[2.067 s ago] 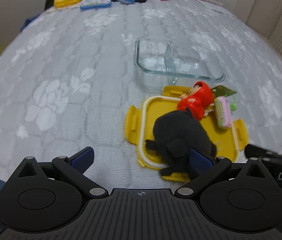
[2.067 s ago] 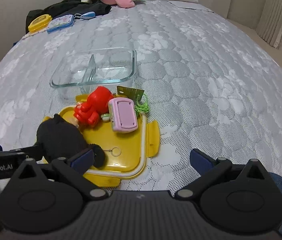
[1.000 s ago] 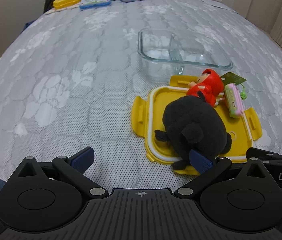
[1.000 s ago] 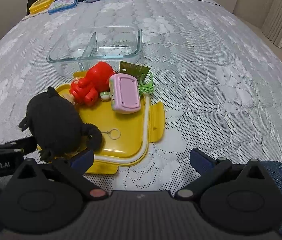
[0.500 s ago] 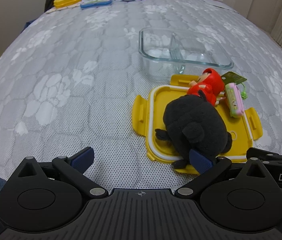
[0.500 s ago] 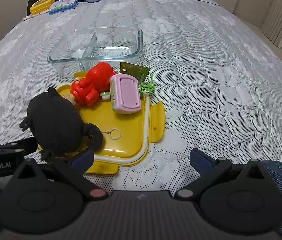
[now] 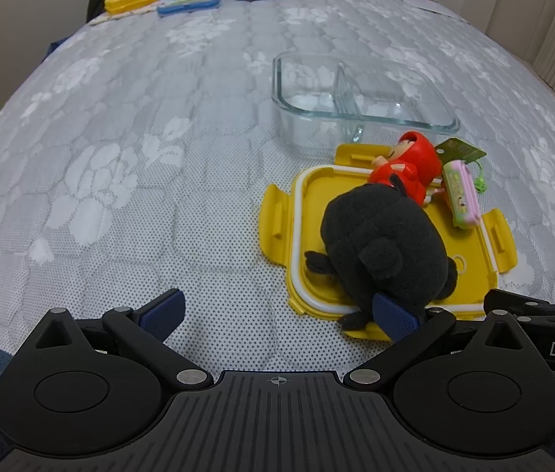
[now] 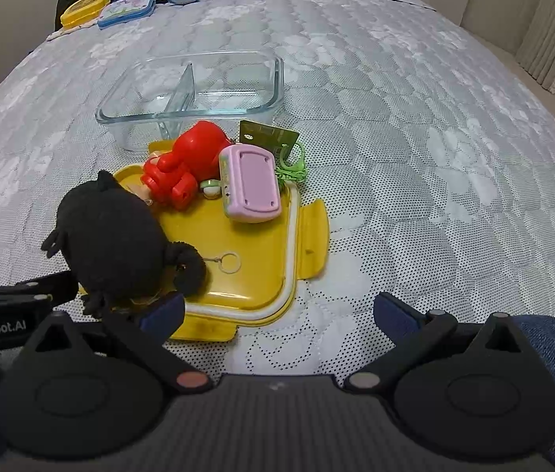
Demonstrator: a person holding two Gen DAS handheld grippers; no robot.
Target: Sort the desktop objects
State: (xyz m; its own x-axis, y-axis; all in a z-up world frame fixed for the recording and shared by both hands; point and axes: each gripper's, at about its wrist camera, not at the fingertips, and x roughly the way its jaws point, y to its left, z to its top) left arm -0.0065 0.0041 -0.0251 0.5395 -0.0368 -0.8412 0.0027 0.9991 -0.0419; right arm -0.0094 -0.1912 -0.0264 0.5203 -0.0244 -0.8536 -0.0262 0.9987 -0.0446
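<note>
Both grippers have drawn back a little toward the person over the last two seconds, then settled: against half a second ago almost nothing has shifted, and no toy has changed place. That reads as a pause before the first pick, with the sorting not yet begun.

The black plush (image 7: 383,247) lies on the yellow lid (image 7: 474,244), just ahead of the left gripper (image 7: 277,314) and touching, or nearly touching, its right finger; whether there is contact cannot be told. Beyond the plush lie the red figure (image 7: 407,169) and the pink case (image 8: 250,185), the case resting on the lid's far edge with a green cord and tag beside it. Farther ahead stands the glass container (image 8: 273,78), both compartments bare.

Left gripper spread wide, holding nothing. The right gripper (image 8: 277,310) is likewise spread and unladen, hovering just short of the lid's near corner.

Next likely calls for closing on the plush, which should squash easily.
</note>
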